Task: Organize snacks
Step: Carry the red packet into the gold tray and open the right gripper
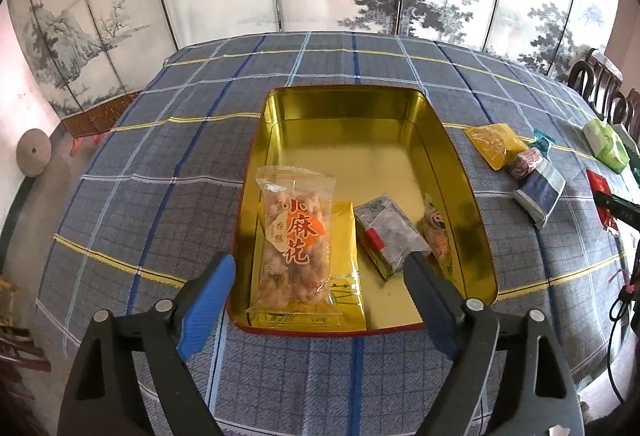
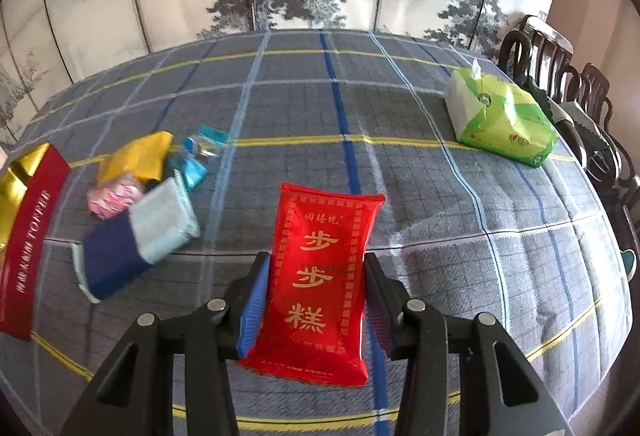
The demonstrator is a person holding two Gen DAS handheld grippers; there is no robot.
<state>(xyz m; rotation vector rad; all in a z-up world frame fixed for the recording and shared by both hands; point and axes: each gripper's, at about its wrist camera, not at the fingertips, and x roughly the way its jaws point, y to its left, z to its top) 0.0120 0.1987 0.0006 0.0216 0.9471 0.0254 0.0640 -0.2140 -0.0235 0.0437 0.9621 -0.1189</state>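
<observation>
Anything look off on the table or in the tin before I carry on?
Nothing damaged or spilled. In the gold tin, the clear twist-snack packet lies askew, overlapping the yellow packet. The right gripper holds the red cake packet.

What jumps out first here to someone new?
The red snack packet clamped in the right gripper, held above the checked tablecloth. Then the gold tin at the table's middle, a clear packet of twists lying inside, between the left gripper's open jaws.
</observation>
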